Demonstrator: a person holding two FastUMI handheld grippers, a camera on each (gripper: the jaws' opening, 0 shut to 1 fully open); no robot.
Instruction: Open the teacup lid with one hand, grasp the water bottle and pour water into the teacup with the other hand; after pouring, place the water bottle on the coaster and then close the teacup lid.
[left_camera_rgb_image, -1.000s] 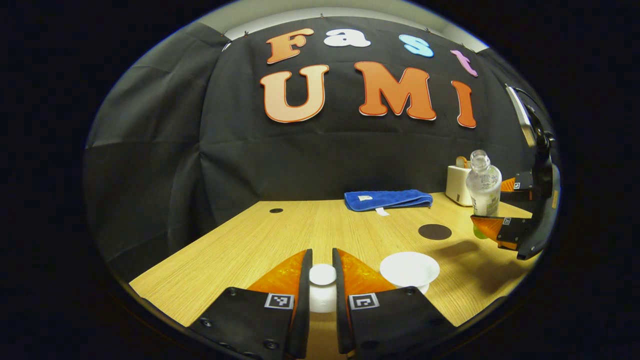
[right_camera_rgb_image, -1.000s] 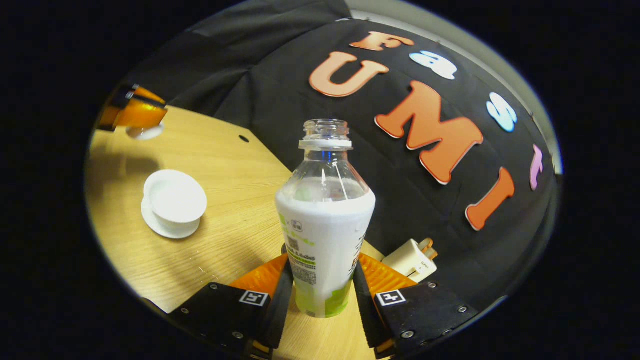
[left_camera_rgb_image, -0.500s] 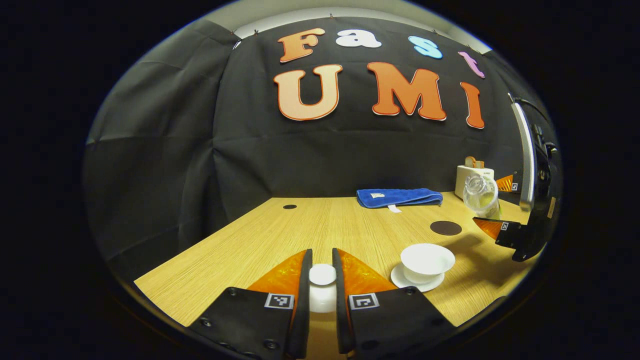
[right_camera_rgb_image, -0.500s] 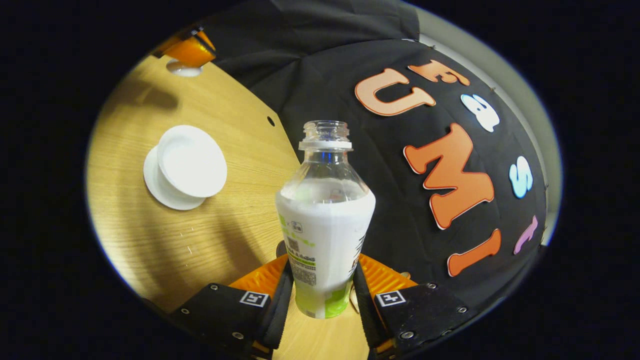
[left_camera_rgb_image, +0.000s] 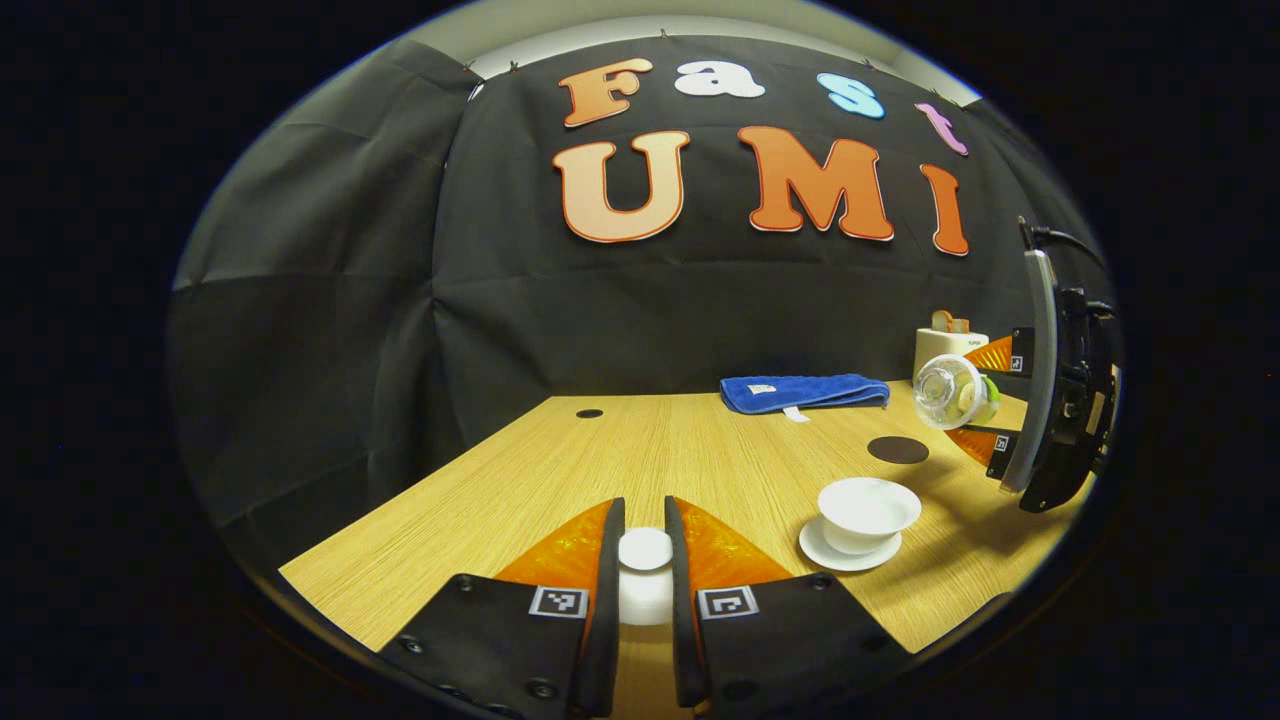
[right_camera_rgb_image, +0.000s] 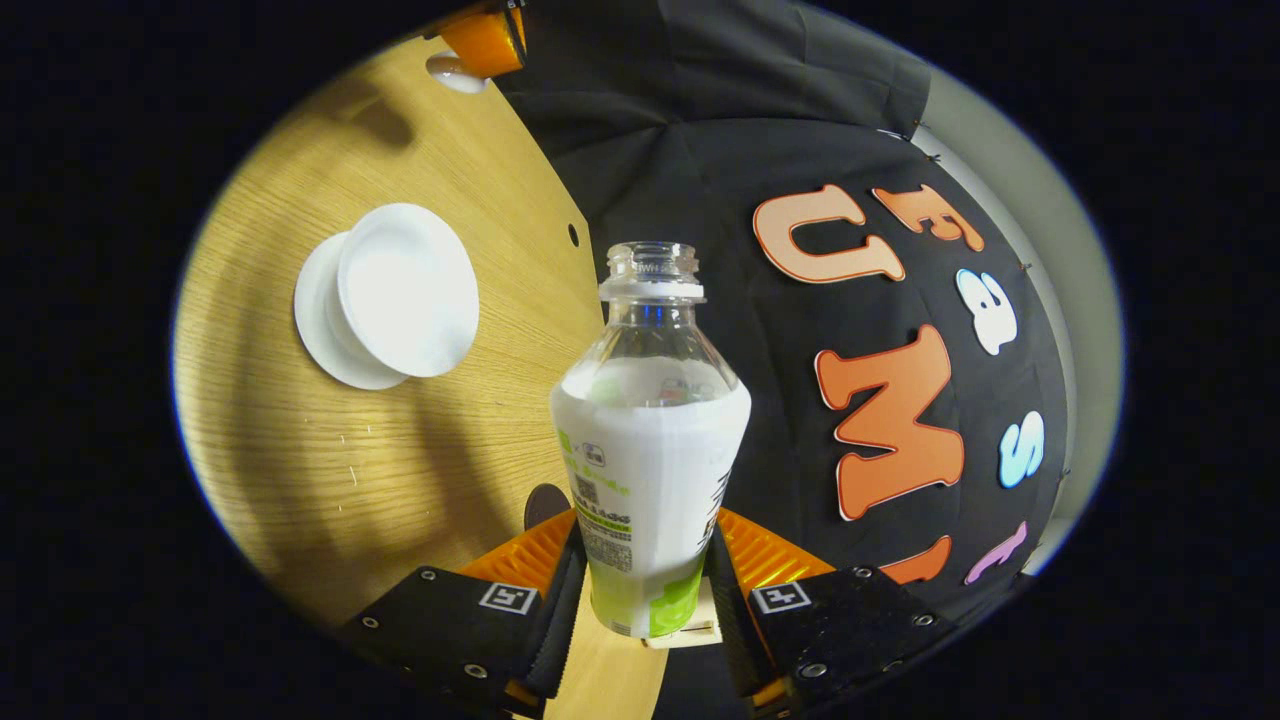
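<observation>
Teacup (left_camera_rgb_image: 868, 512) sits uncovered on its white saucer (left_camera_rgb_image: 846, 558) on the wooden table (left_camera_rgb_image: 560, 480), right of centre in the left gripper view; in the right gripper view we see the same cup (right_camera_rgb_image: 408, 290) from above, wide rim facing the camera, saucer (right_camera_rgb_image: 320, 330) under it. We can't tell if there is any water in it.

Teacup lid (left_camera_rgb_image: 645, 560), white with a round knob, is pinched between the fingers of the left gripper (left_camera_rgb_image: 645, 560), jaws narrow and pressing on the knob from both sides, held off to the cup's left. In the right gripper view we spot that gripper (right_camera_rgb_image: 480, 40) far off at the top edge with the white lid (right_camera_rgb_image: 452, 72) under its orange fingers.

Water bottle (right_camera_rgb_image: 650, 440), uncapped, white-and-green label, is clamped low on its body by the right gripper (right_camera_rgb_image: 645, 590), both fingers on the label. In the left gripper view the bottle (left_camera_rgb_image: 950, 392) is tipped over, open mouth pointing towards the camera, up in the air above and to the right of the cup, held by the right gripper (left_camera_rgb_image: 985, 395).

Dark round coaster (left_camera_rgb_image: 898, 449) lies bare on the table behind the cup. Behind that we note a folded blue towel (left_camera_rgb_image: 805, 392) and a small white box (left_camera_rgb_image: 945, 345) near the wall.
</observation>
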